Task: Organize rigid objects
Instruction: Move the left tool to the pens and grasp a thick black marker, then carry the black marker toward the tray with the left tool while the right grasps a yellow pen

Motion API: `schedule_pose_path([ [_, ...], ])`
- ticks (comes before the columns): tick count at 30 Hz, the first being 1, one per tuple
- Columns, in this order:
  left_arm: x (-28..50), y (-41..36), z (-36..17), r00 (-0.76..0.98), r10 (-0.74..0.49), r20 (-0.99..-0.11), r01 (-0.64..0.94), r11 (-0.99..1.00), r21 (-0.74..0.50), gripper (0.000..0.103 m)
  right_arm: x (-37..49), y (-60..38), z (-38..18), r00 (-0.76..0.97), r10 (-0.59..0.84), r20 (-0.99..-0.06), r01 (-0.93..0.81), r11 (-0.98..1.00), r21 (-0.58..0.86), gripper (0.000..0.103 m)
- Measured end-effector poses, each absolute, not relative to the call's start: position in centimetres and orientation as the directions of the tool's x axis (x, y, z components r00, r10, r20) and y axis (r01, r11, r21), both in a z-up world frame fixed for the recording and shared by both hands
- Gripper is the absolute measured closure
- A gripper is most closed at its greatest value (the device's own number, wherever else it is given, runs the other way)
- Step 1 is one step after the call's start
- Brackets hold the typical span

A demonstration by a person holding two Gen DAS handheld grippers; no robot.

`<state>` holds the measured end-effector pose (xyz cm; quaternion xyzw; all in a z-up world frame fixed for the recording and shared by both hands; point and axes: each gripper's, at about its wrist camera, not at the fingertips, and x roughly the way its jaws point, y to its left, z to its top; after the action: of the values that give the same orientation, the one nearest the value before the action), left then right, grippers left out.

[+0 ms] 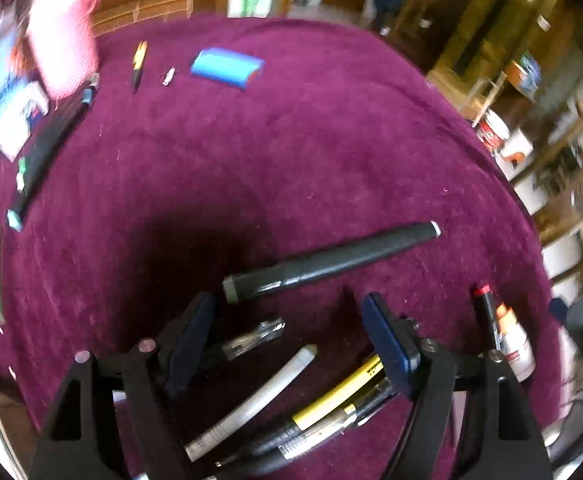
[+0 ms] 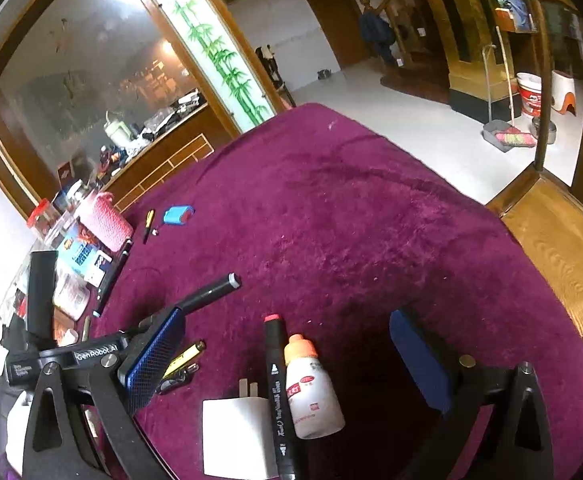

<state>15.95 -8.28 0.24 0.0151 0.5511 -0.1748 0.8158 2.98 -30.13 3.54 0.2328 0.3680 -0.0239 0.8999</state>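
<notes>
The left gripper (image 1: 291,340) is hanging open over a near cluster of pens on the purple cloth (image 1: 291,140), its pads gripping nothing. A white pen (image 1: 259,396) and a yellow pen (image 1: 339,392) are lying below the gap, and a black marker (image 1: 331,262) is lying just beyond the tips. The right gripper (image 2: 291,364) is also standing wide and empty, with a red-capped marker (image 2: 277,392), a small bottle (image 2: 311,392) and a white charger (image 2: 237,436) lying side by side between its fingers. A blue case (image 2: 177,215) is sitting far left.
</notes>
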Motion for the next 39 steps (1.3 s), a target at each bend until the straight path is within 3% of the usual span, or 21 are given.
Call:
schedule_pose_path([
  [6,9.7,-9.4,0.5,0.262,-0.283,-0.923,0.462,0.876,-0.137,0.029,3.3,-29.8,3.0,0.705,0.132,-0.697,0.22,0.893,0.392,0.001],
  [14,2.8,-7.1,2.0,0.128,-0.445,-0.886,0.503,0.799,-0.329,0.032,3.1,-30.7,2.2,0.68,0.157,-0.716,0.249,0.869,0.427,0.001],
  [18,5.0,-7.5,5.3,0.39,-0.344,-0.854,0.493,0.861,-0.122,0.032,2.5,-31.7,2.4,0.698,0.165,-0.697,0.27,0.841,0.469,0.001],
  [24,10.6,-12.0,3.5,0.496,-0.222,-0.839,0.583,0.802,0.132,0.032,2.5,-33.2,1.5,0.686,0.199,-0.7,0.32,0.781,0.535,0.001],
  [28,13.7,-14.4,1.1,0.446,-0.216,-0.869,0.635,0.76,0.137,0.032,2.9,-33.5,1.1,0.675,0.202,-0.709,0.341,0.767,0.543,0.001],
  [30,14.2,-15.2,0.6,0.458,-0.204,-0.865,0.634,0.757,0.158,0.02,3.1,-33.3,1.3,0.674,0.192,-0.713,0.341,0.776,0.531,0.001],
  [32,14.7,-15.3,0.5,0.445,-0.227,-0.866,0.63,0.767,0.122,0.02,3.3,-33.0,1.2,0.666,0.196,-0.72,0.336,0.783,0.523,0.001],
  [34,15.3,-14.9,0.1,0.392,-0.257,-0.883,0.629,0.776,0.054,0.036,3.7,-32.6,0.9,0.652,0.205,-0.73,0.334,0.787,0.519,0.001],
  [36,14.7,-14.5,0.4,0.349,-0.297,-0.889,0.637,0.771,-0.007,0.088,3.8,-32.5,0.9,0.65,0.196,-0.735,0.335,0.793,0.508,0.001],
  [39,13.0,-14.4,0.6,0.38,-0.27,-0.885,0.623,0.781,0.029,0.089,3.7,-32.4,0.9,0.648,0.187,-0.738,0.336,0.8,0.498,0.001],
])
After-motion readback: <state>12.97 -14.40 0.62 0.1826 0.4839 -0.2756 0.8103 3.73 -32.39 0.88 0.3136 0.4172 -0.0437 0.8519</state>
